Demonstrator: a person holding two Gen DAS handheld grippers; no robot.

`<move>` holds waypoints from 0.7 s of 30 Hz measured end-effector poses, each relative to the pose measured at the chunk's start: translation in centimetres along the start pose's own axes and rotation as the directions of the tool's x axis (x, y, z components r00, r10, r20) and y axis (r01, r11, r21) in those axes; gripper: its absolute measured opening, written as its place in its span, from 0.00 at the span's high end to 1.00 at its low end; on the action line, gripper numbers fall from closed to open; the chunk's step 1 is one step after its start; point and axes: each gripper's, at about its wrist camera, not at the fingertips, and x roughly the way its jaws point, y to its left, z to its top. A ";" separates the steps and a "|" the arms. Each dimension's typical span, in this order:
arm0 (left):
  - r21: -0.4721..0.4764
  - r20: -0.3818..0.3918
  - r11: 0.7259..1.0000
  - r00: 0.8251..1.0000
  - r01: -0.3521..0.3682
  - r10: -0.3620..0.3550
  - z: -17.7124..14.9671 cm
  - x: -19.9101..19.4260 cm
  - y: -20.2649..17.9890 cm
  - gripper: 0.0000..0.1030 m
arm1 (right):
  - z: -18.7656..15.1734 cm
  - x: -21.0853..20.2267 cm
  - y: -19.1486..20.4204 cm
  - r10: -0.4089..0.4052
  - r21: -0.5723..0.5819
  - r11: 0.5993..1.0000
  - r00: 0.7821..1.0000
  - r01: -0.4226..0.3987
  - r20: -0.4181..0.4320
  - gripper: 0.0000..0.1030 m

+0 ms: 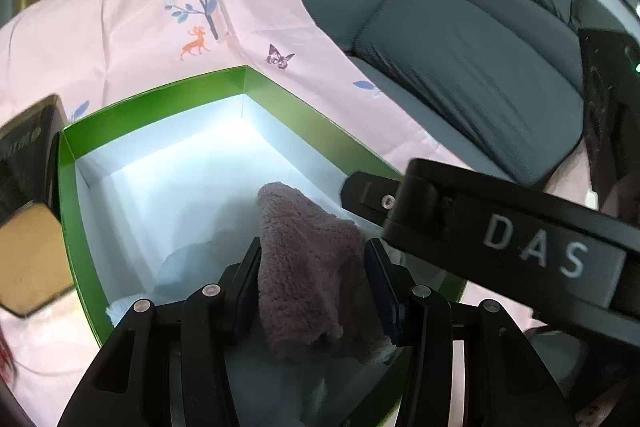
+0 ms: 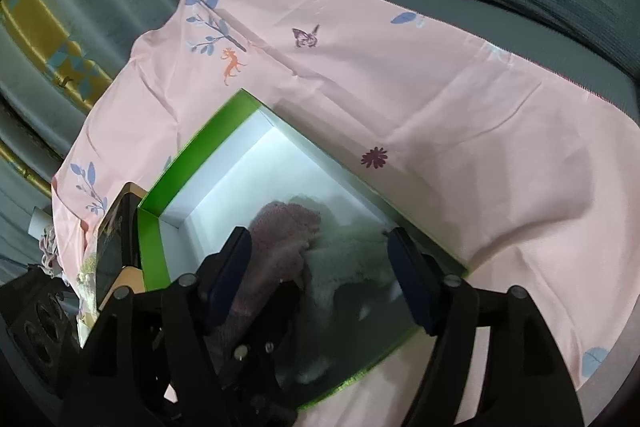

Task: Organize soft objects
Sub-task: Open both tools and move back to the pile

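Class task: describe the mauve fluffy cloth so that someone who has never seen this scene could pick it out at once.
Find the pink sheet printed with a tree and a deer; on it stands a green box with a white inside. In the box lies the mauve fluffy cloth, between the fingers of the left gripper. The cloth beside it is pale greenish-white; this one is dusty purple.

Both wrist cameras look steeply down, close over the green box (image 1: 160,95), the left one from its near side, the right one from its right. Both share the box and pink sheet (image 2: 440,99).
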 end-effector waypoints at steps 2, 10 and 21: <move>-0.044 0.019 0.997 0.998 0.060 -0.060 0.0 -1.2 0.1 0.52 | 0.0 -0.1 0.0 0.032 0.009 0.999 0.999 -0.032 -0.003 0.31; -0.040 0.157 0.999 0.988 -0.001 0.007 0.0 -9.3 1.6 0.32 | -0.8 -4.3 2.6 0.094 -0.080 0.993 0.990 -0.086 0.105 0.28; -0.217 0.247 0.962 0.944 -0.165 0.217 -2.8 -20.6 11.1 0.21 | -4.3 -6.9 10.8 0.116 -0.292 0.954 0.979 -0.064 0.165 0.18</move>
